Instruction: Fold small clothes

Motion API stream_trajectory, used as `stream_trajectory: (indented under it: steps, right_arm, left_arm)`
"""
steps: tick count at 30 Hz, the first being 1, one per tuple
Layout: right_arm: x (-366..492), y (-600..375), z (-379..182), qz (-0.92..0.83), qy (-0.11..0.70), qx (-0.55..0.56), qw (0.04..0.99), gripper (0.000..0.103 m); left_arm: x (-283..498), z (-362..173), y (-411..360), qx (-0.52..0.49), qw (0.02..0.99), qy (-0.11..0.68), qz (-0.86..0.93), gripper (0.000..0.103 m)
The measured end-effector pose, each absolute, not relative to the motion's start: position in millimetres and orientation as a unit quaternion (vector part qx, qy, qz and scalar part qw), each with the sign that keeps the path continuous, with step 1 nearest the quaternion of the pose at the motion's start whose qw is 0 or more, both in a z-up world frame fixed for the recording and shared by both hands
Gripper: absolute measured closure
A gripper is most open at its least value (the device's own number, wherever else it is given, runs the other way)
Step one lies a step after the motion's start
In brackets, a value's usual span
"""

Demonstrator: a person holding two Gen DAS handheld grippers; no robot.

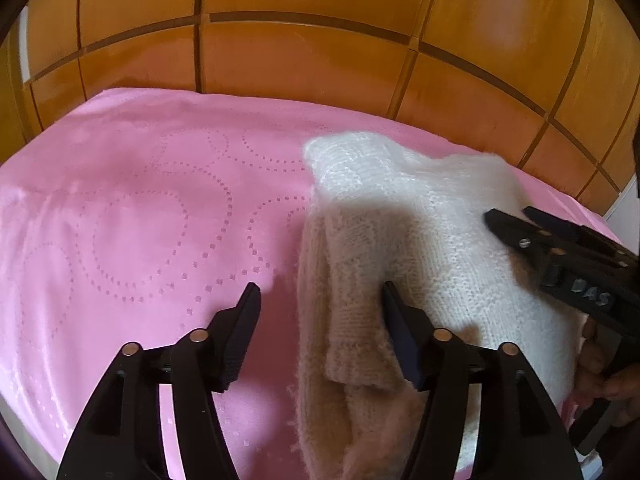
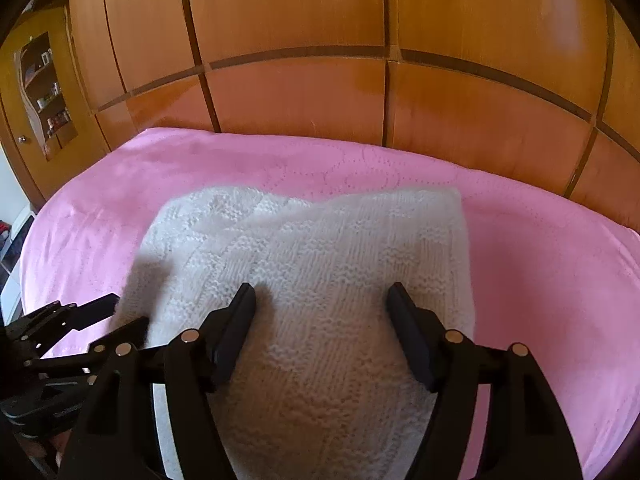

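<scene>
my left tongs [image 1: 320, 300] and right tongs [image 2: 320, 300] both gape, released, over the folded white knitted garment [image 2: 320, 260] on the pink bed cover [image 1: 140, 200] beneath them

A home bedroom, bed with a pink dotted bedspread [image 2: 540, 248], wall of glossy wooden wardrobe doors [image 2: 304, 92] right behind it, small glass-fronted cabinet [image 2: 46, 96] with little jars and trinkets on shelves at the side
</scene>
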State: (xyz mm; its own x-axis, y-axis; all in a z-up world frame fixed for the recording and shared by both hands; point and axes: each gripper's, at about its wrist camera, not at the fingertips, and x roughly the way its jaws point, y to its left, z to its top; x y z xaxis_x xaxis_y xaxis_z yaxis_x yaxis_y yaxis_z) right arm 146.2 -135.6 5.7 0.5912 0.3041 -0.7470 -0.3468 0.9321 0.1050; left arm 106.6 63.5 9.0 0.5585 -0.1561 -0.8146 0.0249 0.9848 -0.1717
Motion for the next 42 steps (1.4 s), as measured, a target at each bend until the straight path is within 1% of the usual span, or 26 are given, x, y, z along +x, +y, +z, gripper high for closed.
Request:
stream_trajectory:
  steps: [2, 5, 7, 10, 12, 13, 15, 17, 18, 19, 22, 27, 30, 31, 32, 33, 34, 36, 38, 41, 42]
  right_arm:
    - [141.0, -140.0, 14.1, 0.184, 0.409, -0.019, 0.894, 0.025]
    - [125.1, -147.1, 24.8, 0.186, 0.397, -0.010, 0.899, 0.024]
    - [111.0, -153.1, 26.4, 0.183, 0.397, -0.009, 0.899, 0.024]
    - [90.2, -165.4, 22.4, 0.167, 0.401, -0.005, 0.901, 0.025]
    - [78.2, -174.3, 18.6, 0.160, 0.403, 0.006, 0.901, 0.034]
    - [73.4, -176.8, 16.5, 0.164, 0.407, 0.013, 0.898, 0.047]
    - [63.2, -174.1, 8.6, 0.170, 0.412, 0.006, 0.895, 0.048]
    - [56.3, -165.6, -8.5, 0.161, 0.418, -0.041, 0.893, 0.047]
    - [55.1, -164.7, -15.2, 0.156, 0.418, -0.047, 0.894, 0.046]
    - [54.0, -166.0, -20.6, 0.153, 0.415, -0.041, 0.896, 0.044]
    - [55.1, -169.2, -18.5, 0.152, 0.417, -0.025, 0.896, 0.040]
    - [55.1, -178.1, -17.5, 0.162, 0.429, -0.008, 0.889, 0.028]
    - [59.2, -186.7, -14.7, 0.184, 0.441, 0.020, 0.878, 0.020]
    - [61.7, -194.4, -10.5, 0.202, 0.446, 0.043, 0.871, 0.017]
    - [63.8, -201.6, -7.6, 0.217, 0.449, 0.068, 0.864, 0.011]
    - [67.0, -210.5, -3.9, 0.234, 0.451, 0.099, 0.855, 0.008]
    - [72.5, -221.6, 1.1, 0.248, 0.450, 0.131, 0.848, 0.007]
    - [84.7, -237.2, 6.1, 0.259, 0.444, 0.169, 0.841, 0.003]
    - [107.1, -251.4, 5.0, 0.267, 0.447, 0.214, 0.827, 0.003]
    - [147.4, -258.0, -7.6, 0.266, 0.460, 0.240, 0.812, 0.003]
    - [157.3, -257.0, -12.0, 0.265, 0.467, 0.243, 0.808, 0.003]
  left_arm:
    - [106.1, 8.4, 65.1, -0.074, 0.879, 0.467, -0.053, 0.041]
    - [105.1, 7.5, 67.4, -0.080, 0.879, 0.468, -0.055, 0.041]
    - [105.4, 6.5, 69.5, -0.082, 0.879, 0.467, -0.054, 0.035]
    - [108.2, 3.8, 77.0, -0.102, 0.872, 0.475, -0.060, 0.033]
    - [110.2, 2.5, 81.2, -0.114, 0.866, 0.482, -0.066, 0.033]
    - [110.4, 2.6, 80.8, -0.110, 0.867, 0.481, -0.066, 0.033]
    - [110.6, 1.7, 77.3, -0.091, 0.871, 0.478, -0.064, 0.033]
    - [111.3, -2.7, 77.9, -0.093, 0.872, 0.476, -0.064, 0.032]
    - [111.5, -5.5, 79.0, -0.094, 0.872, 0.476, -0.063, 0.029]
    - [112.0, -8.2, 80.6, -0.096, 0.872, 0.476, -0.061, 0.027]
    - [110.9, -8.1, 82.6, -0.110, 0.867, 0.482, -0.056, 0.027]
    - [104.2, 17.7, 90.2, -0.157, 0.862, 0.479, -0.060, 0.027]
    - [103.2, 27.1, 87.5, -0.184, 0.854, 0.479, -0.085, 0.019]
    - [103.3, 27.0, 84.8, -0.180, 0.853, 0.481, -0.089, 0.019]
    - [104.9, 24.6, 79.4, -0.169, 0.853, 0.485, -0.091, 0.019]
    - [106.3, 21.4, 76.3, -0.161, 0.853, 0.488, -0.092, 0.019]
    - [108.2, 15.9, 73.7, -0.156, 0.852, 0.491, -0.096, 0.021]
    - [112.1, 8.0, 74.4, -0.160, 0.851, 0.490, -0.102, 0.021]
    - [115.2, -0.5, 79.4, -0.175, 0.848, 0.488, -0.111, 0.022]
    - [116.9, -9.2, 85.7, -0.186, 0.843, 0.486, -0.138, 0.028]
    - [117.7, -11.7, 87.7, -0.189, 0.841, 0.485, -0.150, 0.032]
